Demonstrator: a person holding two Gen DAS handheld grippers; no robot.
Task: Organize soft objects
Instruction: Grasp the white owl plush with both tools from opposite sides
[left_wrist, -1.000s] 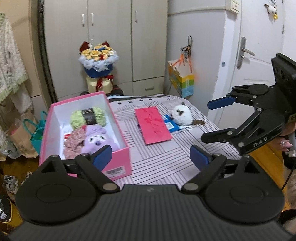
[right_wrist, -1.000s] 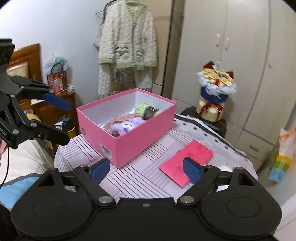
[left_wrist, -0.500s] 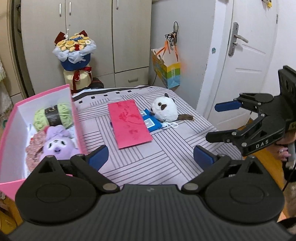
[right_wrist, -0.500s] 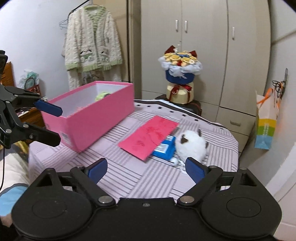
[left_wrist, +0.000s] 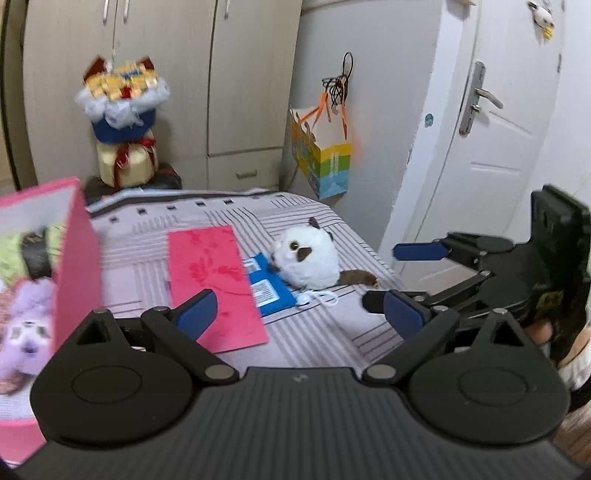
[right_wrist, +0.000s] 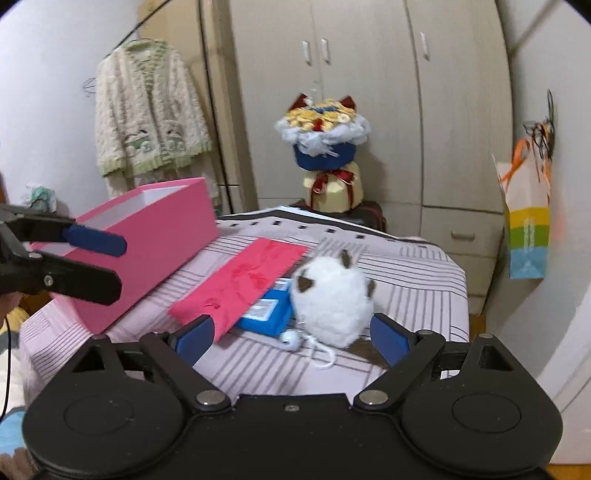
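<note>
Jaws of right hand-held gripper (right_wrist: 291, 334) wide, apparently empty.

On the table (right_wrist: 424, 266), the plush toy (right_wrist: 328, 302) sits right of the envelope (right_wrist: 243, 280), box (right_wrist: 159, 236) farther left.

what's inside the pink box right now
Inside the pink box: a purple plush toy and green yarn with a dark band. The near wall hides the rest.

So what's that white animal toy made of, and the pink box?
The white animal toy looks like fluffy plush: its outline is fuzzy and soft, with darker brown patches. The pink box seems to be stiff cardboard with a smooth matte skin, judging by its flat walls and sharp edges.
</note>
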